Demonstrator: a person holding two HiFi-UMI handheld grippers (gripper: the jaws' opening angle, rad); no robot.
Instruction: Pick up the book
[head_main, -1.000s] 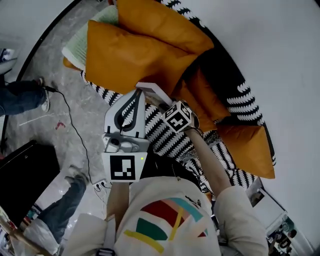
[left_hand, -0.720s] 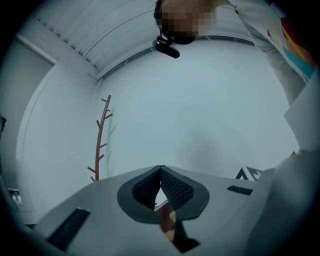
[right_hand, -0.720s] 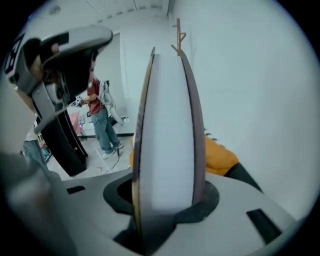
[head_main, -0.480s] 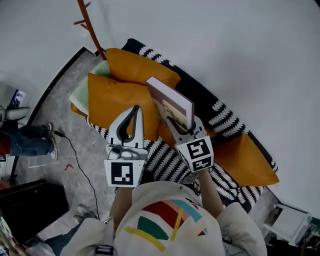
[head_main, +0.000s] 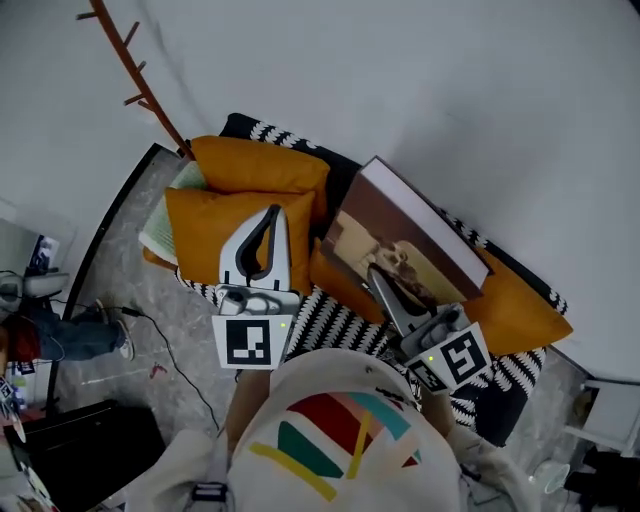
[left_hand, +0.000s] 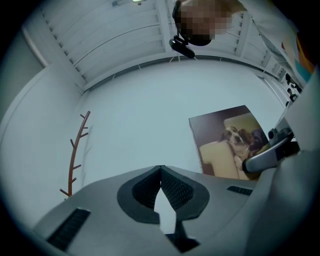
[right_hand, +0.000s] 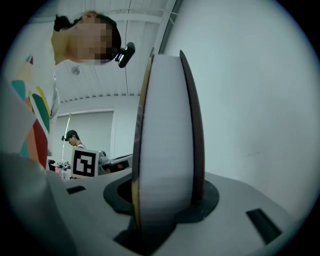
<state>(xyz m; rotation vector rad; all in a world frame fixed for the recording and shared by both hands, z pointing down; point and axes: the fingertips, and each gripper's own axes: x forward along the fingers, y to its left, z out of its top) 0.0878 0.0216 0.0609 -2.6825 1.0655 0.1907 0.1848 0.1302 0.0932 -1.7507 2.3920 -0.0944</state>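
Head view: thick book (head_main: 405, 250) (dog-photo cover)

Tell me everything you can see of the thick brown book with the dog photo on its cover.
The thick brown hardcover book is closed, with white page edges and a cover photo of a dog. It stands on edge, tilted, in the air, touched only by the right gripper, whose jaws clamp both covers.
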